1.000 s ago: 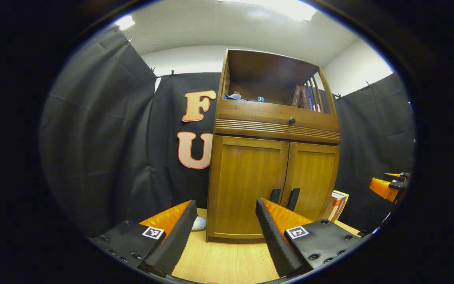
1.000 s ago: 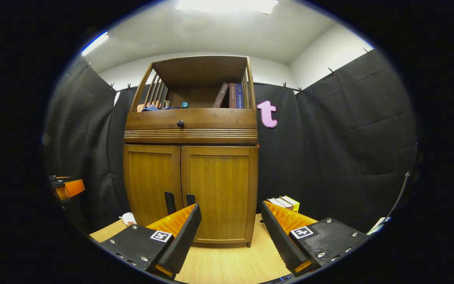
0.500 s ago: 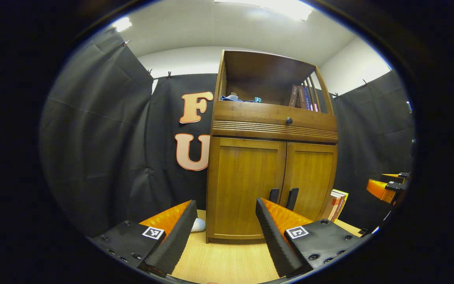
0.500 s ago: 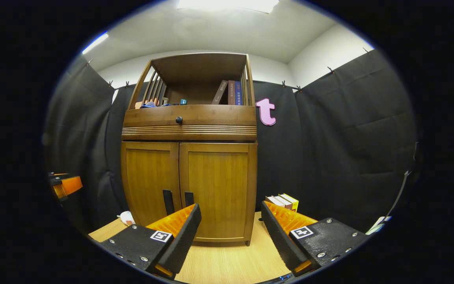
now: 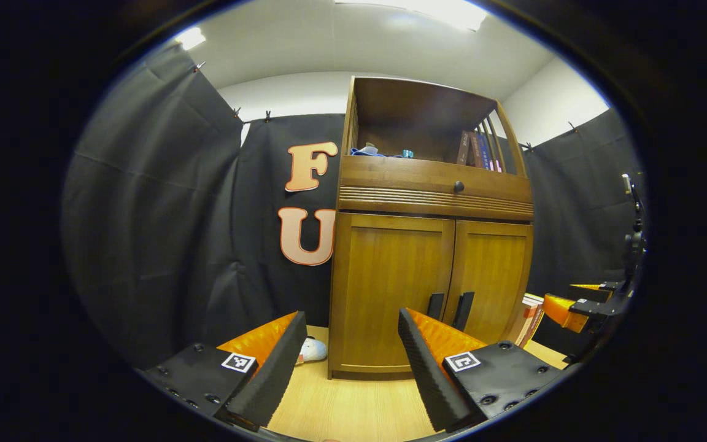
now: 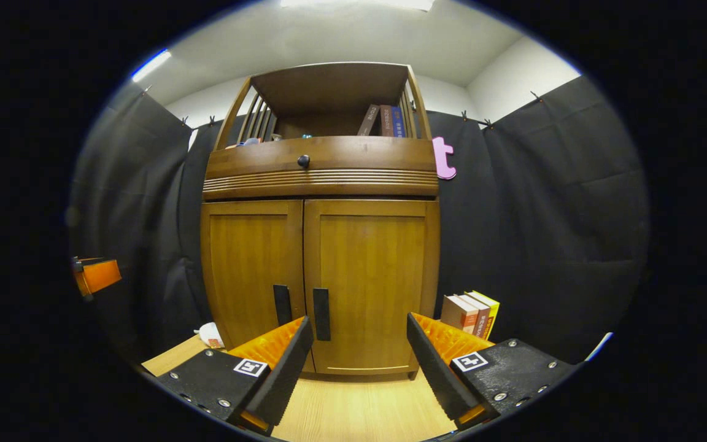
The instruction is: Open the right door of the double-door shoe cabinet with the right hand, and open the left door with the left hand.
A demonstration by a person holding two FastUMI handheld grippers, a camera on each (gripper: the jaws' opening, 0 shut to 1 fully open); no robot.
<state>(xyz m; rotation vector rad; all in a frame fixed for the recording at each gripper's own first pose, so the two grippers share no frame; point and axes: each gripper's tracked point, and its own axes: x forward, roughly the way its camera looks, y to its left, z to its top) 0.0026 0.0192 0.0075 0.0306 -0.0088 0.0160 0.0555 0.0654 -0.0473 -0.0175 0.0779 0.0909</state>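
Observation:
A wooden shoe cabinet (image 5: 427,202) (image 6: 323,184) stands on a light wood floor, both lower doors closed. The left door (image 5: 390,282) (image 6: 252,270) and the right door (image 5: 491,270) (image 6: 372,276) each carry a dark vertical handle near the centre seam: left handle (image 5: 435,305) (image 6: 282,304), right handle (image 5: 464,310) (image 6: 321,314). My left gripper (image 5: 350,356) is open, some way in front of the cabinet. My right gripper (image 6: 359,362) is open too, closer to the doors and facing the right door; it appears at the far right of the left gripper view (image 5: 580,305).
Books (image 6: 470,313) (image 5: 528,316) stand on the floor right of the cabinet. A small white object (image 5: 312,350) (image 6: 211,334) lies at its left foot. The open top shelf holds books (image 6: 384,121) and small items. Black cloth walls close in on both sides.
My right gripper has moved toward the cabinet, so the doors and handles look larger in its view. The left gripper has shifted only slightly. Both doors stay closed.

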